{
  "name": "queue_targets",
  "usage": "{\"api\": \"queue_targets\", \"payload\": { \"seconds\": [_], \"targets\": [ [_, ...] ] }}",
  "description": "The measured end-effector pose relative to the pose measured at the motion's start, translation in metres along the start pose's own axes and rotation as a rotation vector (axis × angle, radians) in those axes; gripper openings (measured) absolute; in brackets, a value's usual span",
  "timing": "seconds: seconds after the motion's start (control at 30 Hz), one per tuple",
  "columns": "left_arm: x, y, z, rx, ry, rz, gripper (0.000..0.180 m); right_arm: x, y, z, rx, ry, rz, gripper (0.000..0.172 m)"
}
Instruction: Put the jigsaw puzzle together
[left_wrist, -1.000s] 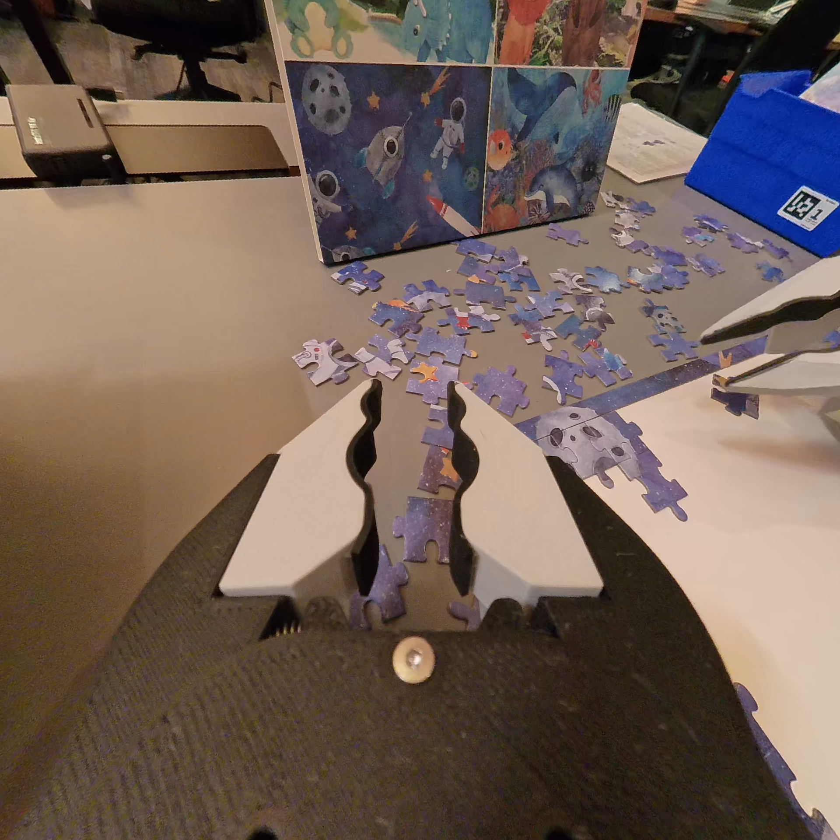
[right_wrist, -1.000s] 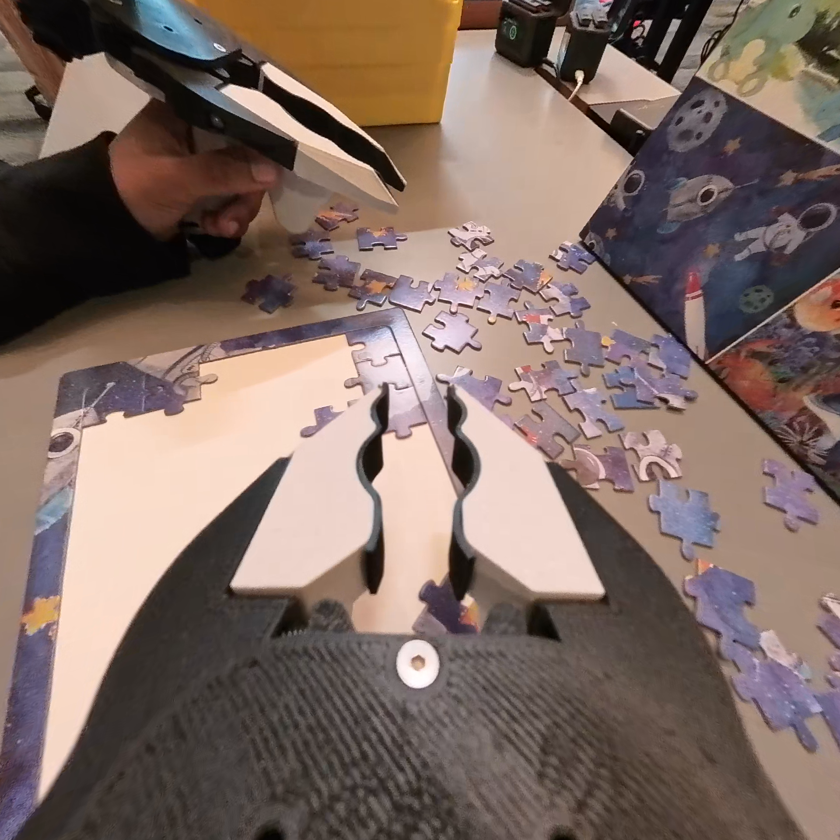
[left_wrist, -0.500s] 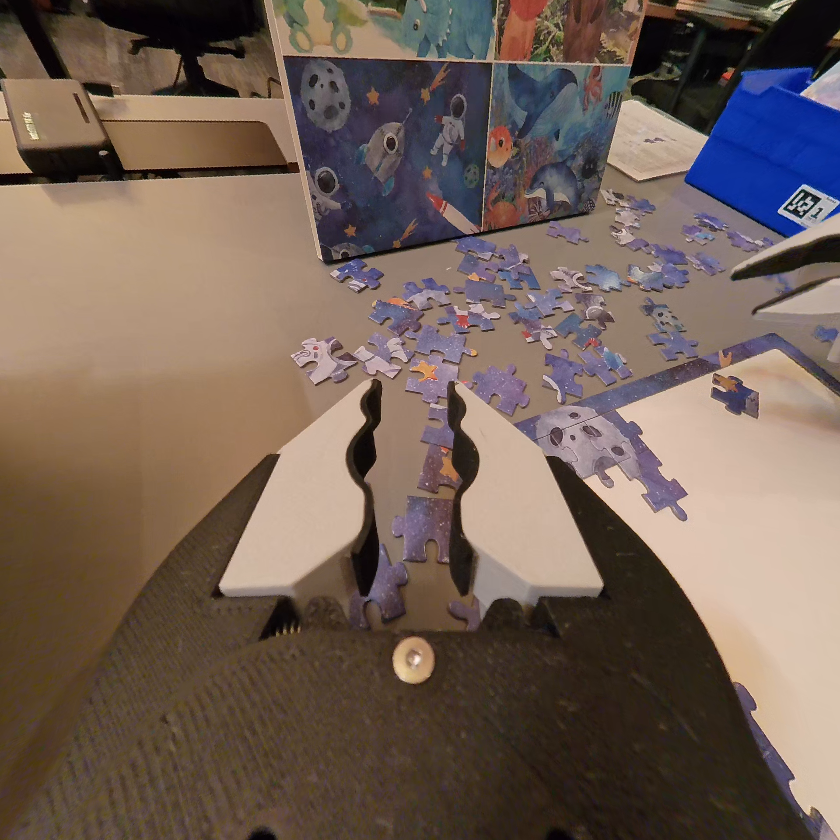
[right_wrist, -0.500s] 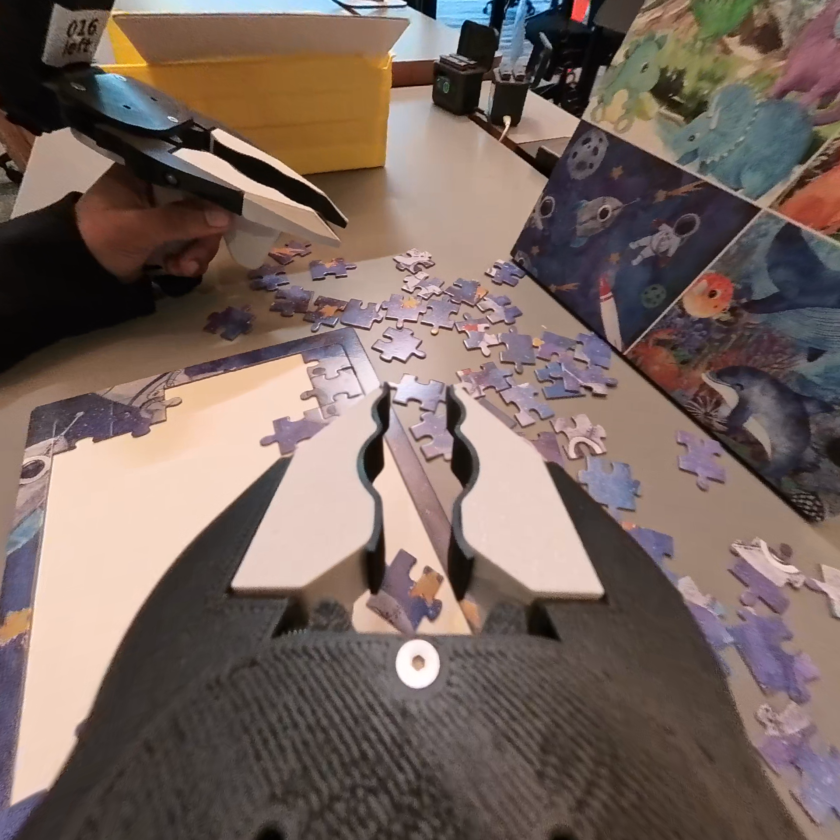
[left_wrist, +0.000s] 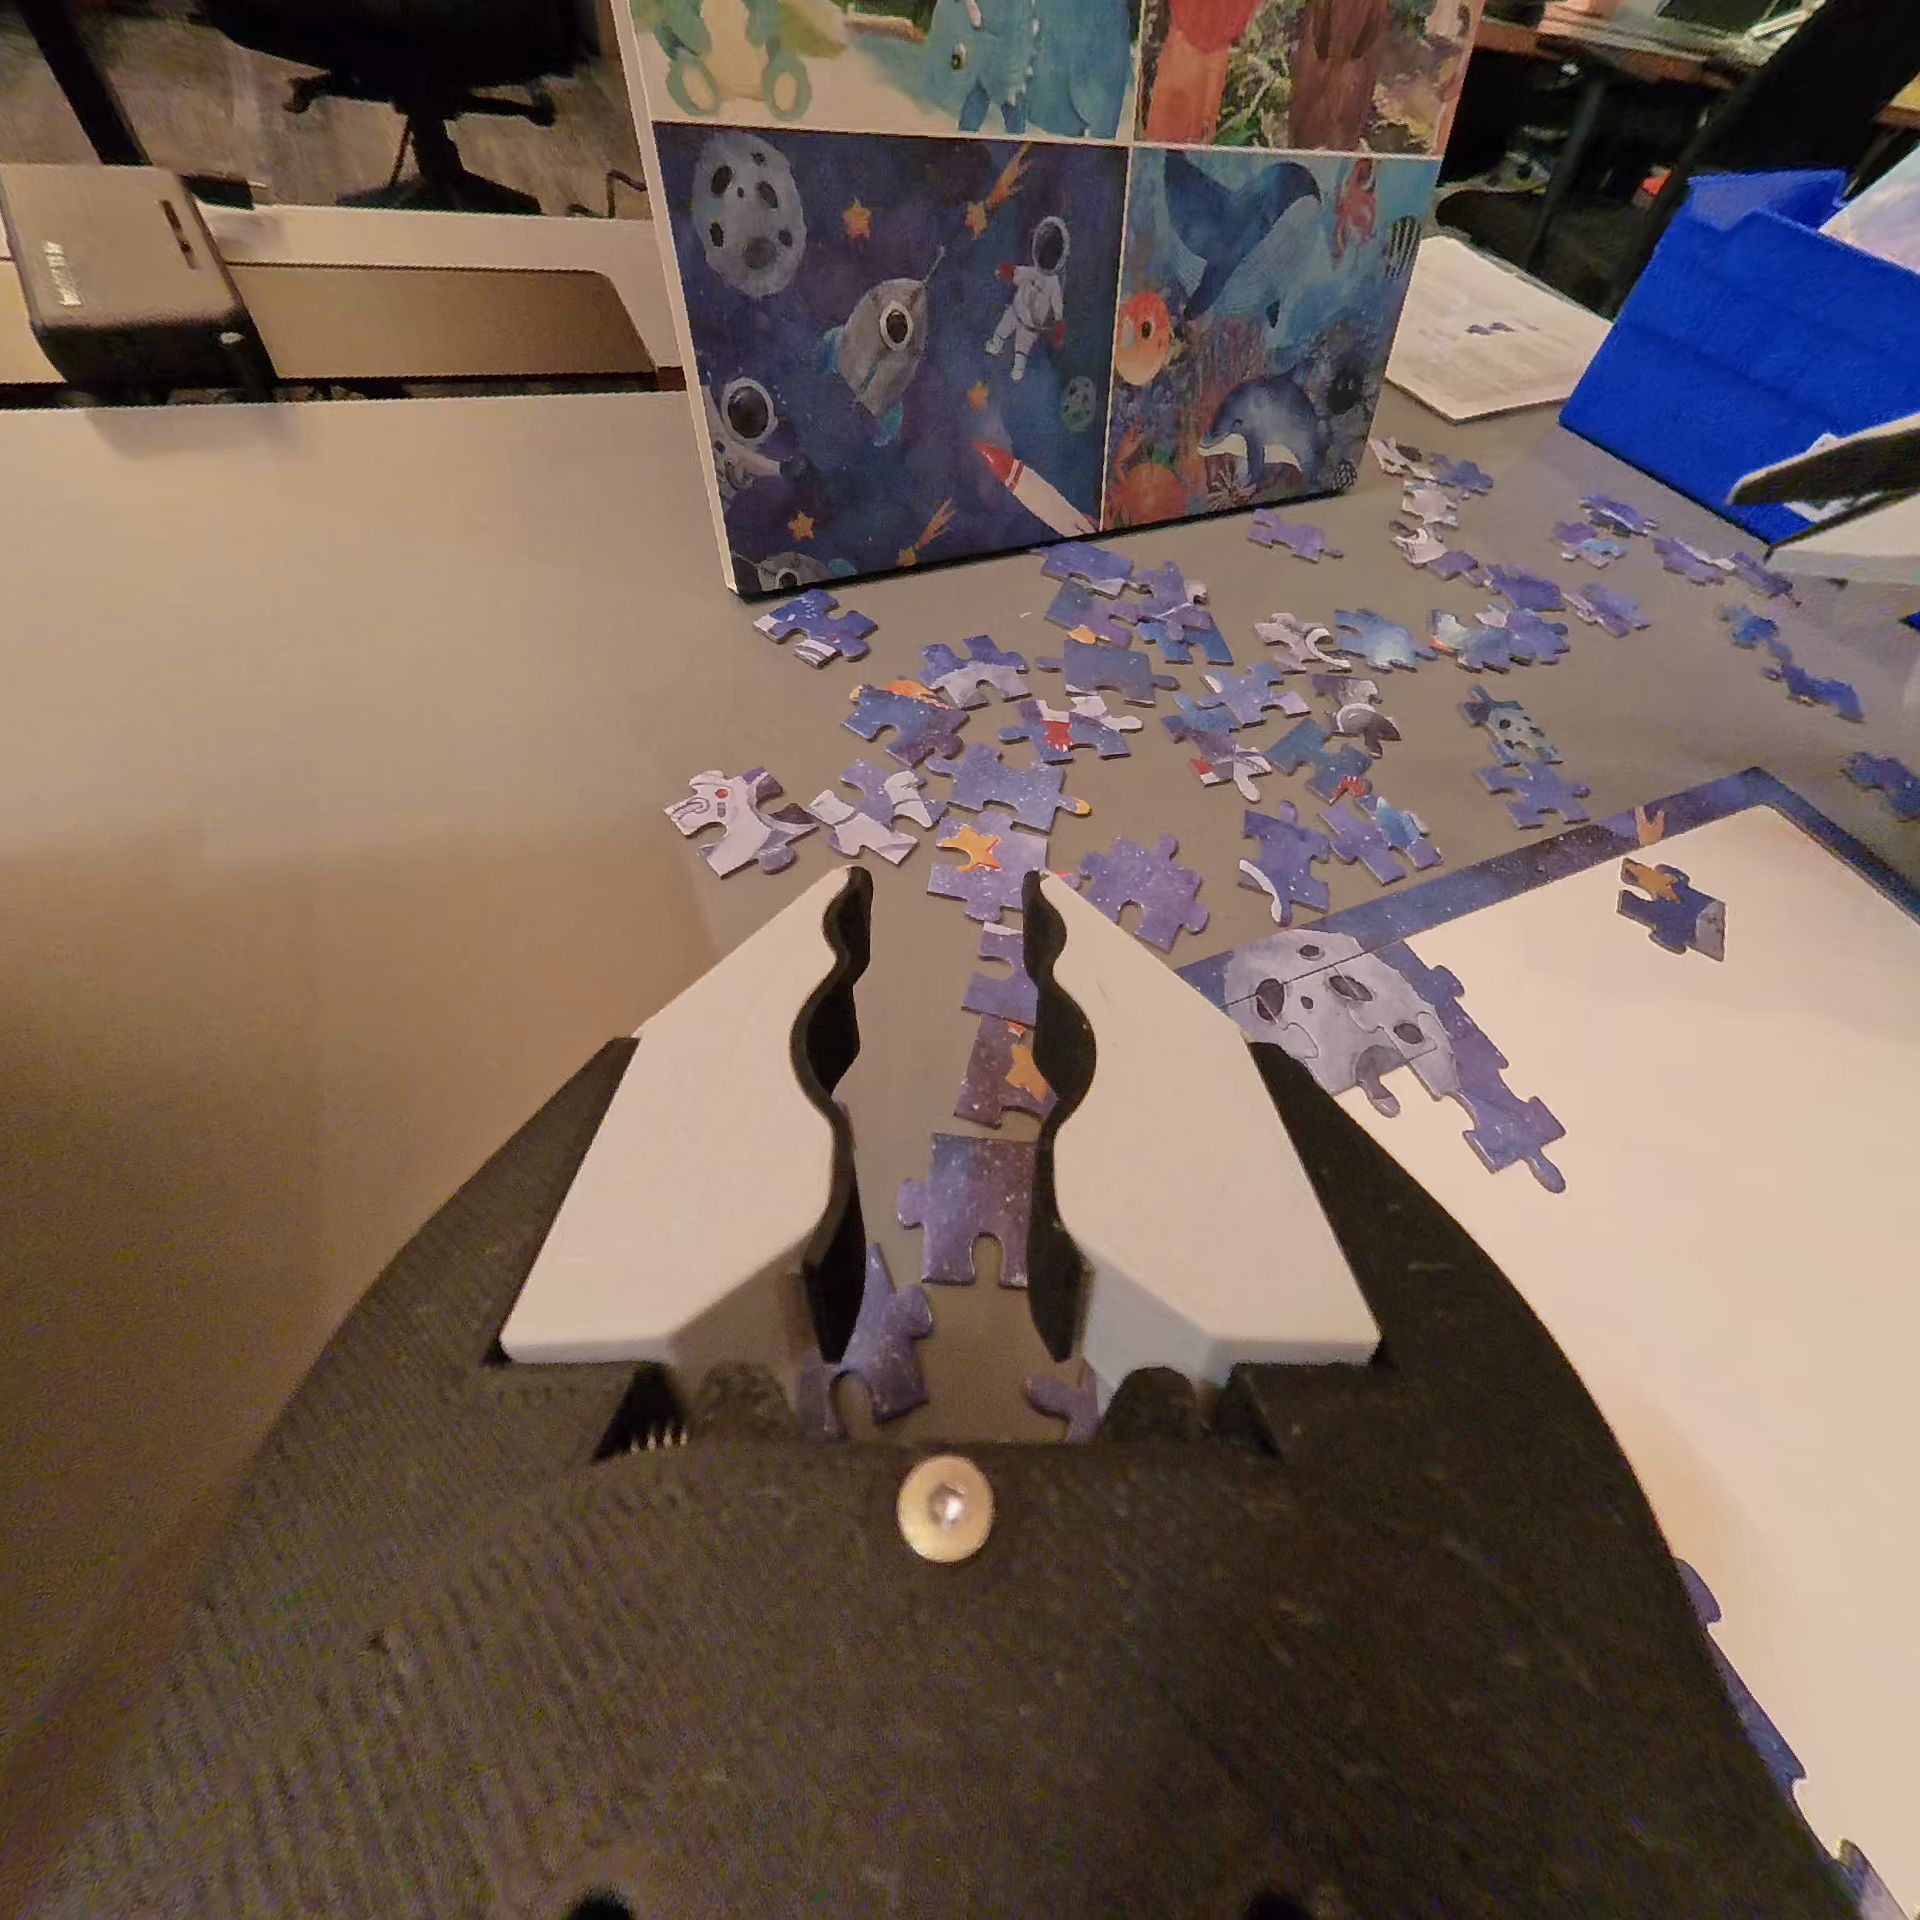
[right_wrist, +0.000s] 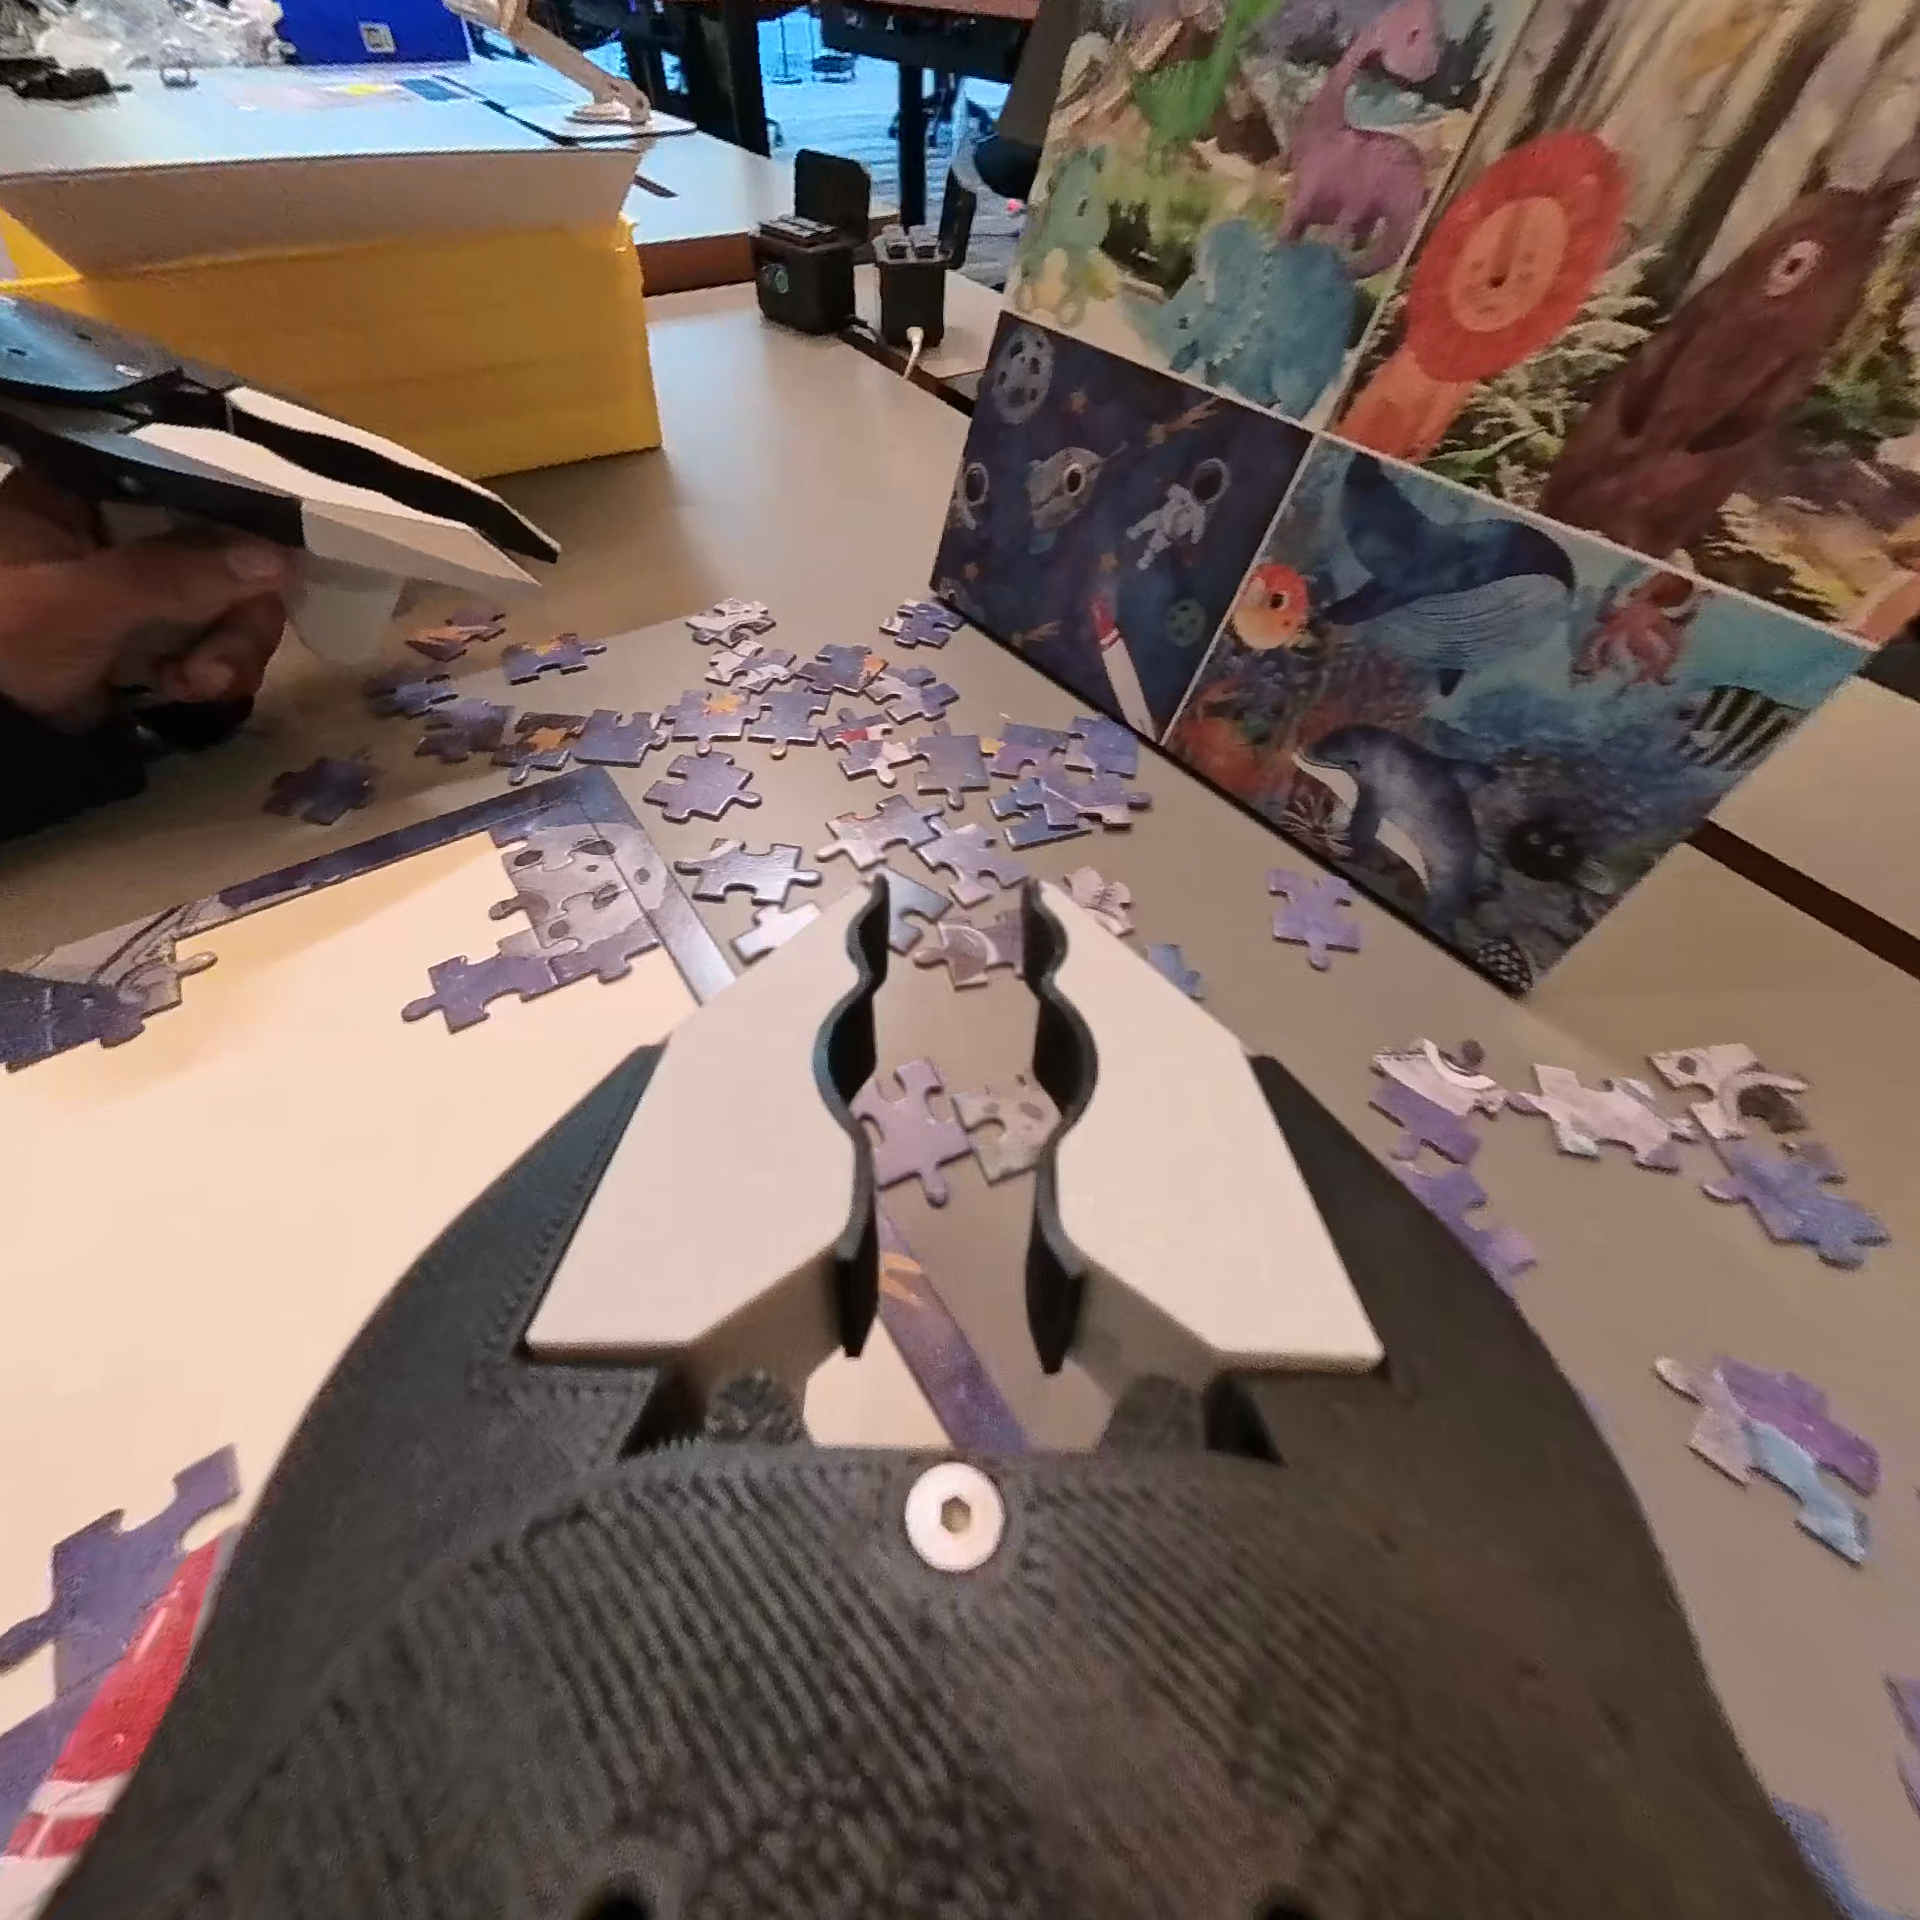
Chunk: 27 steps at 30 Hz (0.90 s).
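Both my tongs, left (left_wrist: 945, 894) and right (right_wrist: 954, 904), stand narrowly open, holding nothing; loose blue puzzle pieces (left_wrist: 1117, 675) lie flat just below and ahead of them.

To my left the grey table (left_wrist: 312, 727) lies bare, room to pass. Ahead, loose puzzle pieces (left_wrist: 1143, 717) crowd the surface up to the upright picture box (left_wrist: 1039, 312); a blue bin (left_wrist: 1745, 343) blocks far right.
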<state>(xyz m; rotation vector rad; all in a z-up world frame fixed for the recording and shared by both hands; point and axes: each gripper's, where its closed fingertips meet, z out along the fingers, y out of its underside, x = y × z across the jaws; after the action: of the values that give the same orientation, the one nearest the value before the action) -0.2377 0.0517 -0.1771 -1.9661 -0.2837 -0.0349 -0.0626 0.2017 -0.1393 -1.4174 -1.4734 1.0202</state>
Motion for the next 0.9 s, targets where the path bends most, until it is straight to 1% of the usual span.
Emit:
{"api": "queue_targets", "payload": {
  "seconds": [0.1, 0.33, 0.47, 0.53, 0.6, 0.73, 0.9],
  "targets": [
    [0.0, 0.0, 0.0, 0.002, -0.001, -0.001, 0.027, 0.013, 0.001, -0.006, 0.004, 0.047, -0.006, 0.023],
    [0.0, 0.0, 0.0, 0.002, 0.003, 0.0, 0.027, 0.023, -0.004, -0.014, 0.04, 0.069, 0.026, 0.023],
    [0.001, -0.014, -0.009, 0.104, -0.031, 0.062, 0.017, 0.026, -0.005, -0.017, 0.056, 0.077, 0.04, 0.023],
    [-0.003, -0.015, -0.011, 0.118, -0.068, 0.083, 0.01, 0.027, -0.005, -0.017, 0.063, 0.073, 0.056, 0.023],
    [-0.004, -0.013, -0.011, 0.104, -0.07, 0.062, 0.0, 0.027, -0.007, -0.018, 0.075, 0.067, 0.071, 0.023],
    [-0.008, -0.017, -0.014, 0.125, -0.086, 0.038, 0.0, 0.027, -0.009, -0.019, 0.09, 0.065, 0.081, 0.023],
    [-0.007, -0.014, -0.015, 0.121, -0.083, 0.039, 0.0, 0.027, 0.0, -0.013, 0.066, 0.058, 0.085, 0.023]
  ]
}}
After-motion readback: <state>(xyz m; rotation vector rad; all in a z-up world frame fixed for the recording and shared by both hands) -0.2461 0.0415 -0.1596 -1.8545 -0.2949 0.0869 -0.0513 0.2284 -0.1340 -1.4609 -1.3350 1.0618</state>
